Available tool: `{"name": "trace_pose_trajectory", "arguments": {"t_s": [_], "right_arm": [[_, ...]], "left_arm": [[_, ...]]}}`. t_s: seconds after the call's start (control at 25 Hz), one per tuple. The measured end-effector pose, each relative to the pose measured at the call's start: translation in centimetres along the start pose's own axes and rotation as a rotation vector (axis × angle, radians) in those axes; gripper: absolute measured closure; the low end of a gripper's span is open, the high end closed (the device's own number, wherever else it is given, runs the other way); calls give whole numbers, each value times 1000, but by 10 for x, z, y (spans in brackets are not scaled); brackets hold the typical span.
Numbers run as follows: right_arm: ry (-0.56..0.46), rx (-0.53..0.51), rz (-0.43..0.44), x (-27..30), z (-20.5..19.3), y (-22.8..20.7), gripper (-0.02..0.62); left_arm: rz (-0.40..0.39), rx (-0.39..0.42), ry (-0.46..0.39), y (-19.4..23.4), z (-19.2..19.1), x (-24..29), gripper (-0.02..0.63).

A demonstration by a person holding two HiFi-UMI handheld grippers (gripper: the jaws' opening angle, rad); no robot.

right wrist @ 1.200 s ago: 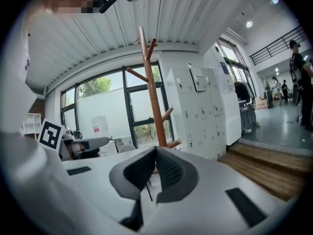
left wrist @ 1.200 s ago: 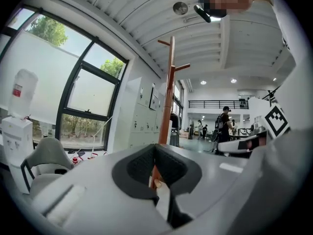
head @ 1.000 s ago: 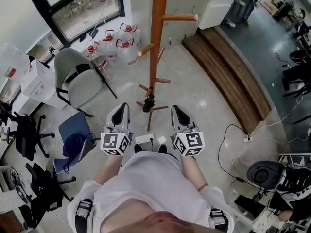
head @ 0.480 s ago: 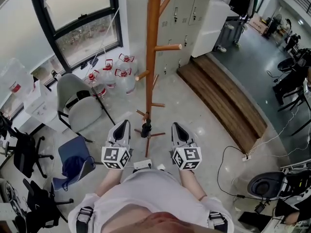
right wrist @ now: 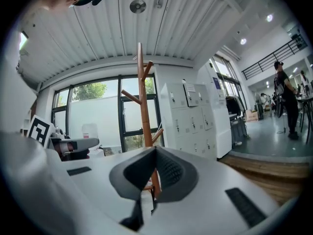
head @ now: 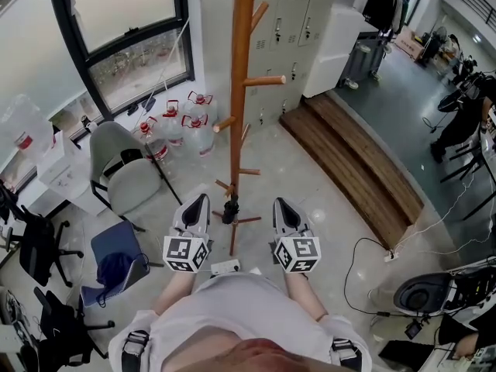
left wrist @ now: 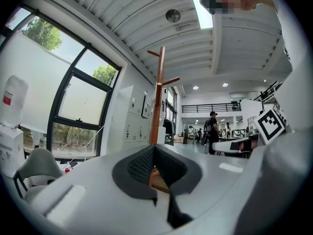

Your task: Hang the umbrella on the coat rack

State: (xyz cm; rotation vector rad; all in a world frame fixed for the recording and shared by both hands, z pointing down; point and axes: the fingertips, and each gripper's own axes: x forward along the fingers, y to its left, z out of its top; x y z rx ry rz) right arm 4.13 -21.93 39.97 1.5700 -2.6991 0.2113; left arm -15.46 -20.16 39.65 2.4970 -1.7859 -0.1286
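Observation:
The wooden coat rack (head: pixel 240 91) stands straight ahead, with pegs at several heights and a cross foot on the floor. A small black thing (head: pixel 230 208) sits low on its pole; I cannot tell whether it is the umbrella. My left gripper (head: pixel 195 201) and right gripper (head: pixel 280 204) are held side by side, level, on either side of the rack's foot. Both are shut with nothing between their pads. The left gripper (left wrist: pixel 154 148) sees the rack (left wrist: pixel 157 97) just beyond its tips, and the right gripper (right wrist: pixel 155 150) sees the rack (right wrist: pixel 142 92) the same way.
Left of the rack stand a grey chair (head: pixel 124 161), a blue chair (head: pixel 116 262) and several water jugs (head: pixel 186 126) under the window. A wooden step (head: pixel 364 169) runs off to the right. Grey lockers (head: pixel 291 14) are behind, and a white power strip (head: pixel 225 267) lies by my feet.
The head view has tilted upward, so more of the rack's pole, pegs and the window shows. Both grippers now sit lower in the picture, still side by side and shut.

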Motion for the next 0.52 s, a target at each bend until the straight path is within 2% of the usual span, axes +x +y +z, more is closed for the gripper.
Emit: {"name": "trace_pose_trajectory", "arguments": {"t_s": [0.52], "right_arm": [[9,-6,-2,3,-2,-3,588]], "left_arm": [[4,-7,-1,3,-1,5,595]]}}
